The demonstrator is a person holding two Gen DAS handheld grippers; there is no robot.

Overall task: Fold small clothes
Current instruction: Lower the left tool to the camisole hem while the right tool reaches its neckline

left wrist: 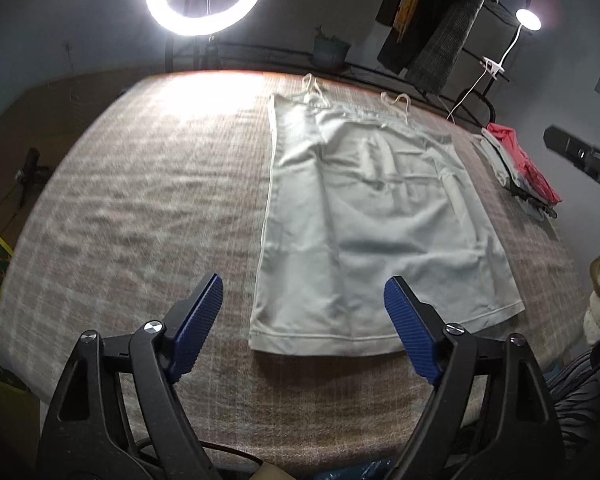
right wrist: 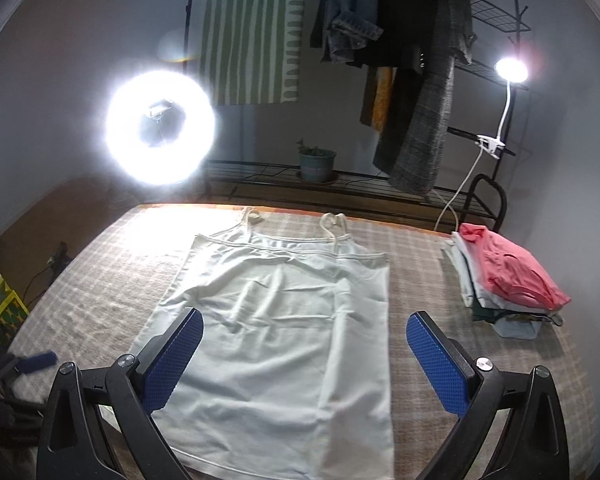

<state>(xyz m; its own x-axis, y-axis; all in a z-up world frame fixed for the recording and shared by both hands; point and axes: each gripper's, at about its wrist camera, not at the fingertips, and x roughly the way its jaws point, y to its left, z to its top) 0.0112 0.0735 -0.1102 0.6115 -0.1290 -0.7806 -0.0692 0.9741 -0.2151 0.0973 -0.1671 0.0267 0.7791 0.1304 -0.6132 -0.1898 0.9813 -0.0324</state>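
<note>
A white strappy camisole (left wrist: pixel 380 220) lies flat on the checked table cloth (left wrist: pixel 140 208), straps at the far end, hem toward me. My left gripper (left wrist: pixel 304 304) is open and empty, hovering above the hem's left corner. In the right wrist view the camisole (right wrist: pixel 284 320) lies spread out below my right gripper (right wrist: pixel 304 344), which is open and empty above its lower half. The right gripper's black body (left wrist: pixel 584 160) shows at the right edge of the left wrist view; the left gripper's blue pad (right wrist: pixel 40 360) shows at the far left of the right wrist view.
A stack of folded clothes with a pink top (right wrist: pixel 508 276) sits at the table's right side, also in the left wrist view (left wrist: pixel 520 168). A ring light (right wrist: pixel 160 128), a clip lamp (right wrist: pixel 510 70), a clothes rack (right wrist: pixel 420 80) and a potted plant (right wrist: pixel 316 164) stand behind the table.
</note>
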